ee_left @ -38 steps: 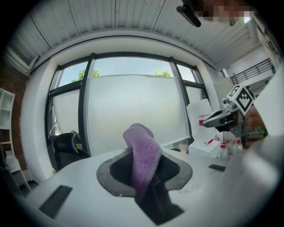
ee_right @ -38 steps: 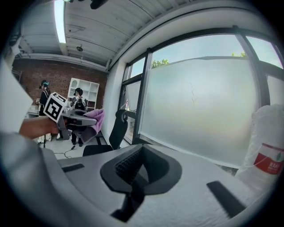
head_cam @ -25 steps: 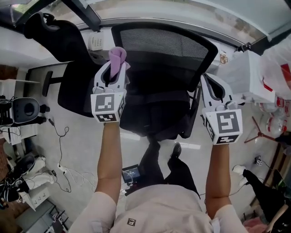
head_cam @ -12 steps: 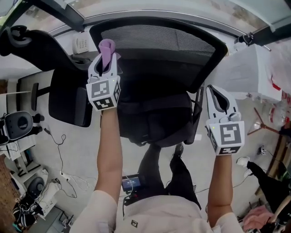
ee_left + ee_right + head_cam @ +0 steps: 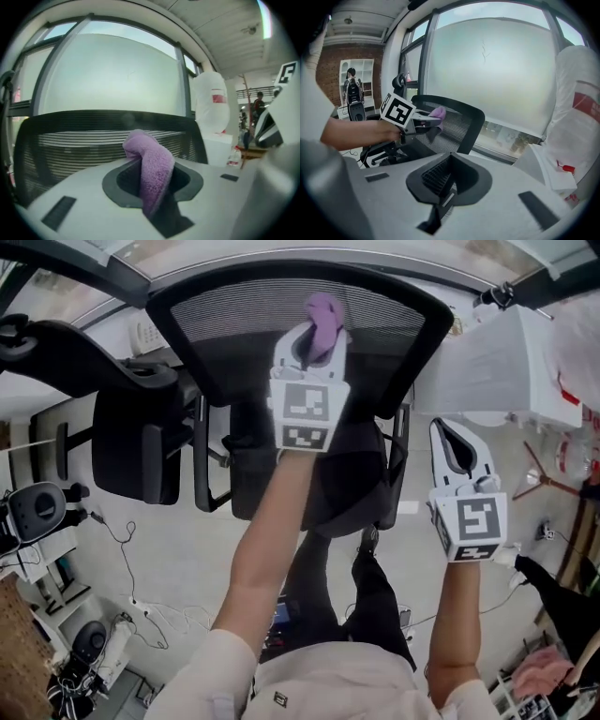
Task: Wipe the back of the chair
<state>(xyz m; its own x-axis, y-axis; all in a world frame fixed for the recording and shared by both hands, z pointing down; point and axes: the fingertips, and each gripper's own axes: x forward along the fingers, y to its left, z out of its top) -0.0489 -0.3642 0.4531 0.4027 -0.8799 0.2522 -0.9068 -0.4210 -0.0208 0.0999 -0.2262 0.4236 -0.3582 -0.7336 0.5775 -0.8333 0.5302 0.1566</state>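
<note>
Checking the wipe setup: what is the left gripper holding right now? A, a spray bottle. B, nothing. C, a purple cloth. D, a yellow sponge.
C: the left gripper is shut on a purple cloth, which sticks out between its jaws in front of the chair's mesh back.

Mesh of the chair back (image 5: pixel 234 324): left tongs (image 5: pixel 317 329) and purple cloth (image 5: pixel 326 307) filled the upper middle; both flanks lay bare.
Left of the chair back: a second black chair (image 5: pixel 131 442) crowded close.
Right of the chair back: right tongs (image 5: pixel 453 432) hung in the gap before a white wrapped bundle (image 5: pixel 506 362).
</note>
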